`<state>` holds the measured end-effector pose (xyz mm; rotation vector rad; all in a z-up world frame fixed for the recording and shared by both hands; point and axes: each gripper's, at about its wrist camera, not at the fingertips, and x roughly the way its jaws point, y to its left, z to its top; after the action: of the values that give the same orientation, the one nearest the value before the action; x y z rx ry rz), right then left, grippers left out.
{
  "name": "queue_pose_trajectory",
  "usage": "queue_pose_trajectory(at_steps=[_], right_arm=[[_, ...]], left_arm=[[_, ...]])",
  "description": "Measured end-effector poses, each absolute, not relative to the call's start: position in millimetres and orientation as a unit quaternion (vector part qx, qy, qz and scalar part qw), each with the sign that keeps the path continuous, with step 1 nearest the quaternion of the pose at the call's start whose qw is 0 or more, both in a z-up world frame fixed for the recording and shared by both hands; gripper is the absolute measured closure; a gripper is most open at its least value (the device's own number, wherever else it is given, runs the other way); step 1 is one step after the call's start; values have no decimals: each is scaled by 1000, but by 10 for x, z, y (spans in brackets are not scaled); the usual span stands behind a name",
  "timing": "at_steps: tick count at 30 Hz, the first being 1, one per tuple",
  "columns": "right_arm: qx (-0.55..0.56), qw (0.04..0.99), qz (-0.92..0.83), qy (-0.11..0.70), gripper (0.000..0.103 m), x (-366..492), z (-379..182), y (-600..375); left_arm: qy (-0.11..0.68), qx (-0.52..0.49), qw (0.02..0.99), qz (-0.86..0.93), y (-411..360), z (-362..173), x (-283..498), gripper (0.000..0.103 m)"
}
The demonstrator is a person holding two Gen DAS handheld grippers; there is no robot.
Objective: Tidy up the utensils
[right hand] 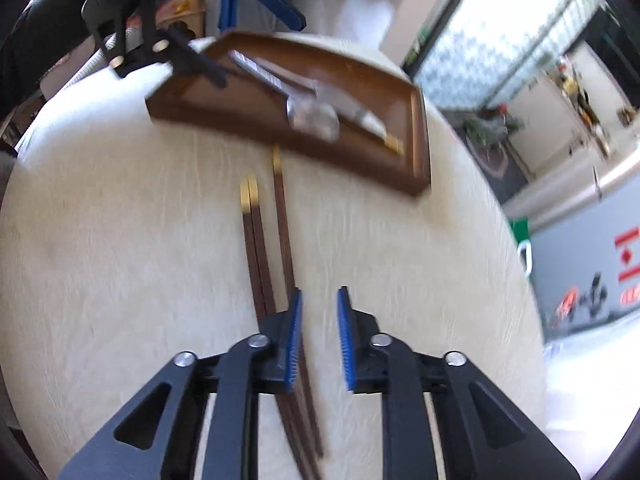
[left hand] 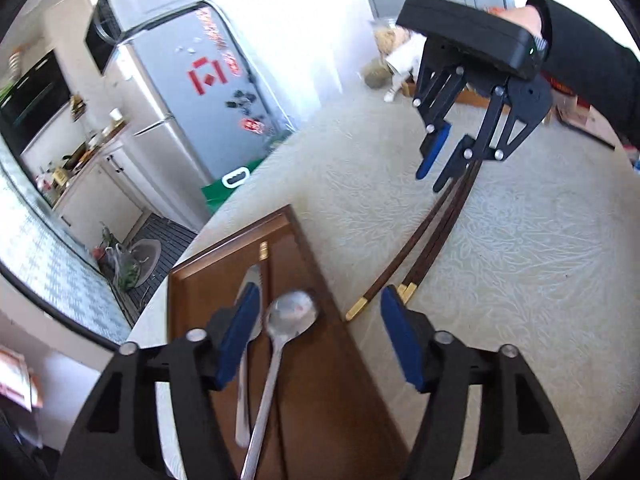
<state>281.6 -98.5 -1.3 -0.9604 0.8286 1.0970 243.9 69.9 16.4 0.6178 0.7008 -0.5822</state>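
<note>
both grippers gape empty: left gripper (left hand: 320, 340) over tray (left hand: 320, 400) spoon (left hand: 290, 312); right gripper (right hand: 319, 340) above chopsticks (right hand: 280, 240) at 12 o'clock.

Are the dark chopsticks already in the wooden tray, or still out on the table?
Out. The chopsticks lie on the tablecloth beside the tray, which holds only a spoon and knife.

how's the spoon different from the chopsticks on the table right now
The spoon is shiny silver metal and lies inside the wooden tray, next to a knife. The chopsticks are dark brown with gold ends and lie outside it on the cream tablecloth. Neither is held; both tools are open.
</note>
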Motion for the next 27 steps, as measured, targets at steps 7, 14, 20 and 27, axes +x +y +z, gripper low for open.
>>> queue_pose_trajectory(at_steps=[7,14,20,27], right_arm=[[-408,661,499,385,93,2840,-181,-1156],[-383,659,519,388,93,2907,-200,-1259],[-383,652,526,390,93,2877,-233,-1303],[-362,641,537,412,93,3010,-251,-1307]], left_arm=[[365,313,821,-310,335,-58,2819,65],[385,317,799,-336,185,-198,2979,59],[400,319,785,-350,166,-266,3055,59],[425,329,759,-367,119,-413,3110,59]])
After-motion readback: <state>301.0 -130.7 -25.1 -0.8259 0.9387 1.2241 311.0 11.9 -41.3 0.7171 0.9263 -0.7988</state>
